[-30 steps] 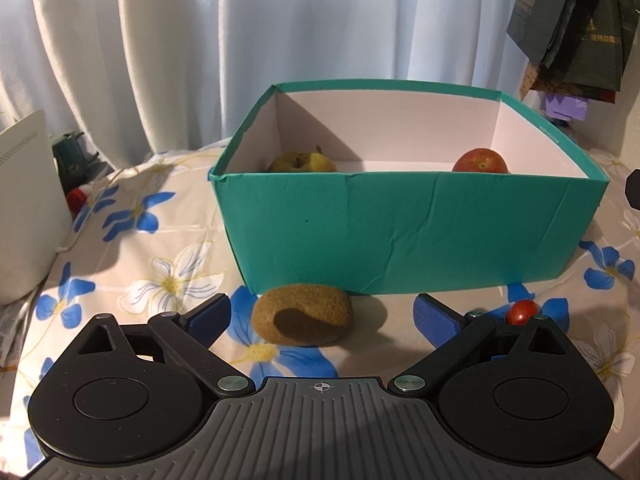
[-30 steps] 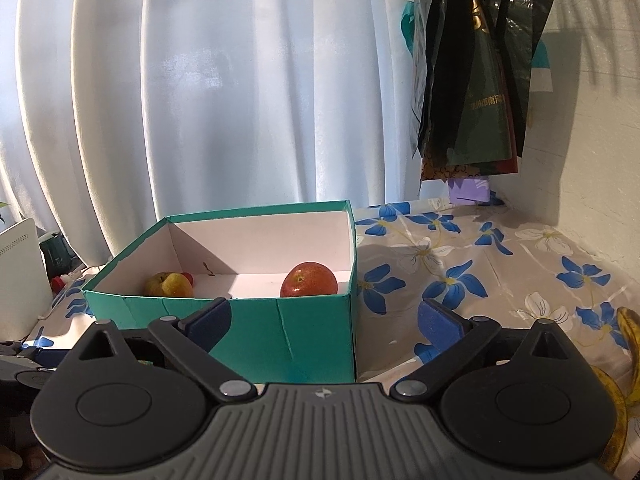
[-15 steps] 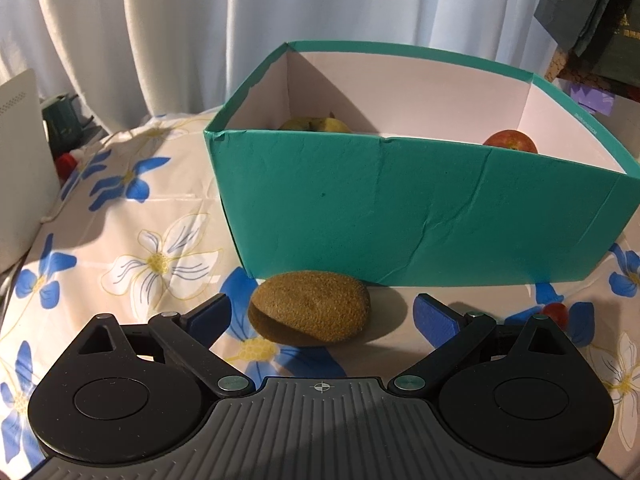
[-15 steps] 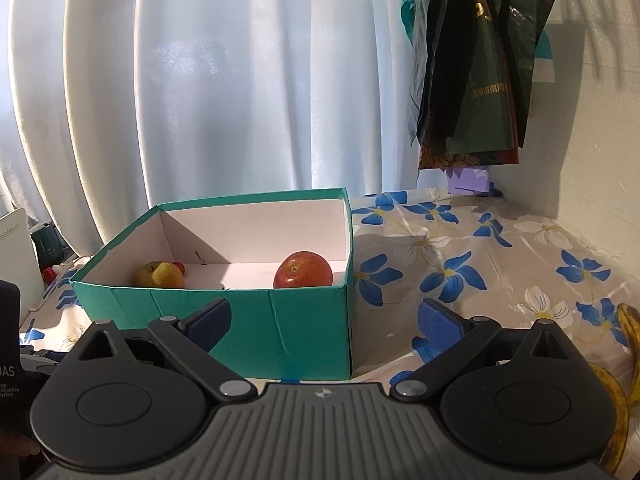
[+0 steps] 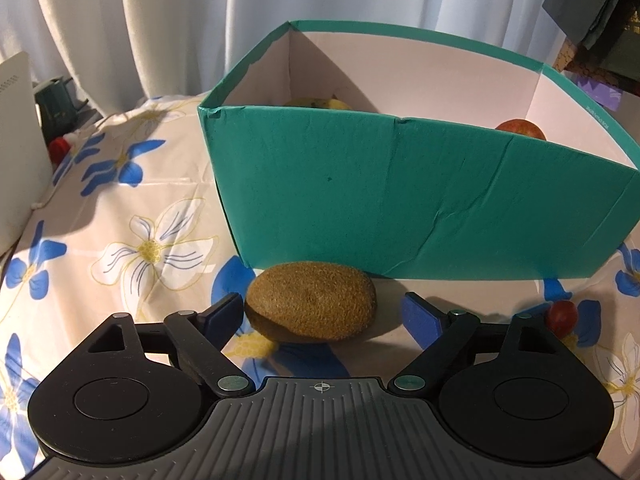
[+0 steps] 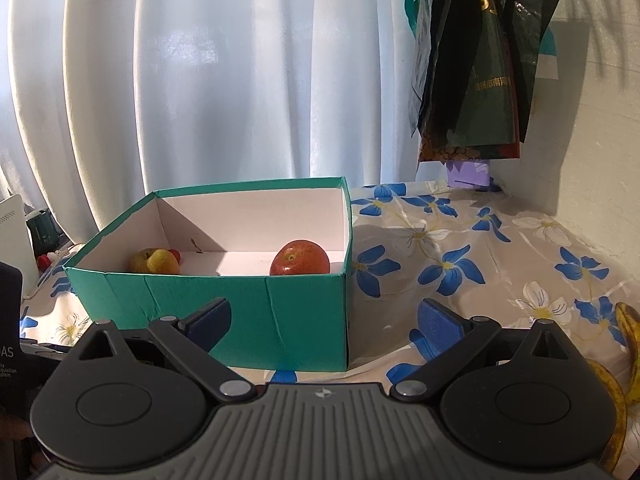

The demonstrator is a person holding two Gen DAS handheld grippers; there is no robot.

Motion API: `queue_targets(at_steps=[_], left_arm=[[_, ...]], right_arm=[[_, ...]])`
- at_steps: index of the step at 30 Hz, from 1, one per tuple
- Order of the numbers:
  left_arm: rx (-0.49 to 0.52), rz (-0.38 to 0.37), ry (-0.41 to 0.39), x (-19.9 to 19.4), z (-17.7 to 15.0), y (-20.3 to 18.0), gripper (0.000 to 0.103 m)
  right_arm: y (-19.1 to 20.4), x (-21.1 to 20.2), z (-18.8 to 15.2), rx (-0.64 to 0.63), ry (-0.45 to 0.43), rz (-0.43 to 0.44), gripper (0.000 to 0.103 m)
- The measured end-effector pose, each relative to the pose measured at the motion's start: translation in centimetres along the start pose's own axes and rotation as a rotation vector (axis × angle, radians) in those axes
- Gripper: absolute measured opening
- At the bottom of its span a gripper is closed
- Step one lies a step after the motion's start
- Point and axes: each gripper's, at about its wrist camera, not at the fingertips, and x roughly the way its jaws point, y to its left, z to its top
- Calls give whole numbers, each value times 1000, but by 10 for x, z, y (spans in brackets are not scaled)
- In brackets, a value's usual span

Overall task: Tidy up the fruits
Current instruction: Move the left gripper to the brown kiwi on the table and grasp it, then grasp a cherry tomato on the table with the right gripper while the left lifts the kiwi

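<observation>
Closing on kiwi just in front of box, left gripper jaws narrowing, not yet touching. Next: pinch, lift, drop into box. Right gripper jaws wide, empty.

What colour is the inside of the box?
White inside, teal outside: the box shows its interior best in the right wrist view.

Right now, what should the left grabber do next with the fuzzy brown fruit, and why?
Probably finish closing the left gripper on the kiwi. Its jaws are closing with the kiwi lying between them on the tablecloth, not yet pinched, just outside the green box.
</observation>
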Motion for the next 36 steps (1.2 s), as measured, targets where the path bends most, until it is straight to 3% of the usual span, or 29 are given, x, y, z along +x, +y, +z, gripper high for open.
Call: queue_targets(at_steps=[4,21,25,30,36], left_arm=[[3,6,11,4,0,0,82],[-6,25,18,10,2,2,83],[2,21,6,9,2,2,74],[-14,14,23,7,4,5,73],[-17,-2,-46,-26,10,4,73]], right_arm=[[1,1,-1,-6,6,3,100],[4,5,-2,-21,23,16,100],[5,6,-2,-26,22,17,100],[6,6,-3,-30,27,16,100],[8,5,-5,-47,32,16,100]])
